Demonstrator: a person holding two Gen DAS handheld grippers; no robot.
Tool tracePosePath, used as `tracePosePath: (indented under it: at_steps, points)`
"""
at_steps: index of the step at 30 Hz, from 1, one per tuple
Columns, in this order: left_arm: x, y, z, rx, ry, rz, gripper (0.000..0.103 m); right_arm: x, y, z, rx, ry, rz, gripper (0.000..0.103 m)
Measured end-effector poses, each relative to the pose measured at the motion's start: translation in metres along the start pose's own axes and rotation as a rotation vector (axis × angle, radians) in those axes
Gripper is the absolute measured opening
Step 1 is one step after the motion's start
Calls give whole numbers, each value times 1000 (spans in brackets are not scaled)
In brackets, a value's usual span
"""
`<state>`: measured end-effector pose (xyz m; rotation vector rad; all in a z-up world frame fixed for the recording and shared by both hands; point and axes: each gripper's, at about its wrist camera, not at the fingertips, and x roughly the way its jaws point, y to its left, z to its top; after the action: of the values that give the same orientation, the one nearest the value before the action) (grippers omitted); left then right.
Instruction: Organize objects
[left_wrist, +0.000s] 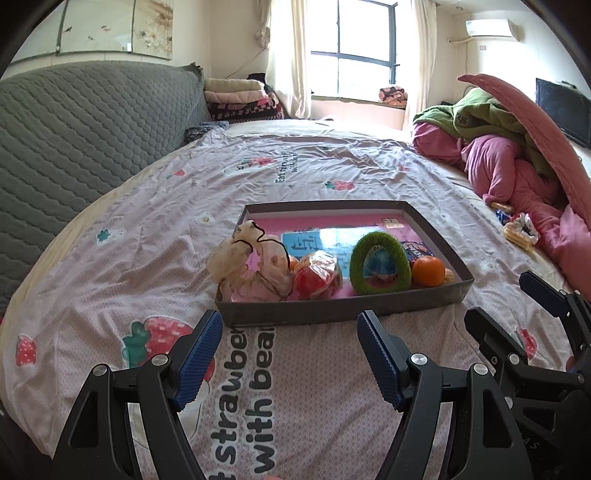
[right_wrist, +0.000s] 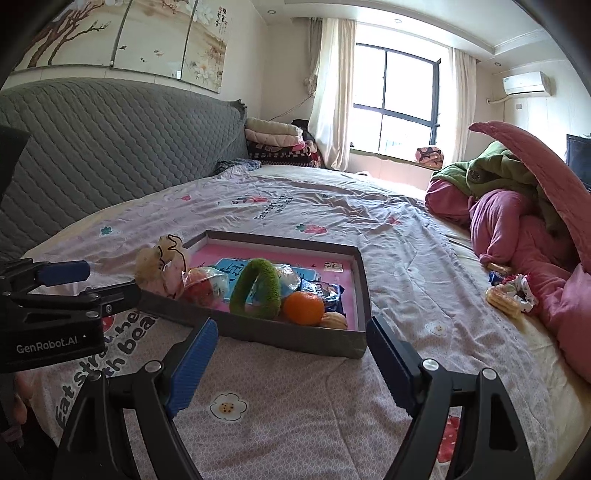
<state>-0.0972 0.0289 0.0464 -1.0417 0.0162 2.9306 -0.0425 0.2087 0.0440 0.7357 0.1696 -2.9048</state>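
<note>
A shallow dark box (left_wrist: 332, 312) (right_wrist: 295, 341) with a pink floor lies on the bedsheet. In it are a beige scrunchie (left_wrist: 251, 266) (right_wrist: 160, 269), a wrapped red ball (left_wrist: 317, 277) (right_wrist: 201, 286), a green fuzzy ring (left_wrist: 380, 264) (right_wrist: 256, 288), an orange (left_wrist: 427, 271) (right_wrist: 303, 307) and a blue snack packet (right_wrist: 328, 291). My left gripper (left_wrist: 290, 323) hovers open just short of the box's near wall, nothing between its fingers. My right gripper (right_wrist: 291, 330) is open too, framing the box's near right corner.
A pile of pink and green bedding (left_wrist: 517, 155) (right_wrist: 517, 206) fills the right side. A floral scrunchie (right_wrist: 521, 290) and a wrapped pastry (right_wrist: 502, 301) lie beside it. The grey quilted headboard (left_wrist: 74, 133) rises at the left. Folded blankets (right_wrist: 277, 144) sit near the window.
</note>
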Motion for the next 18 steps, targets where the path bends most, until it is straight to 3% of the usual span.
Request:
tracePosePath:
  at_steps: [18]
  points:
    - [0, 15, -35, -34, 26, -13, 77, -3, 16, -22, 11, 1, 1, 82]
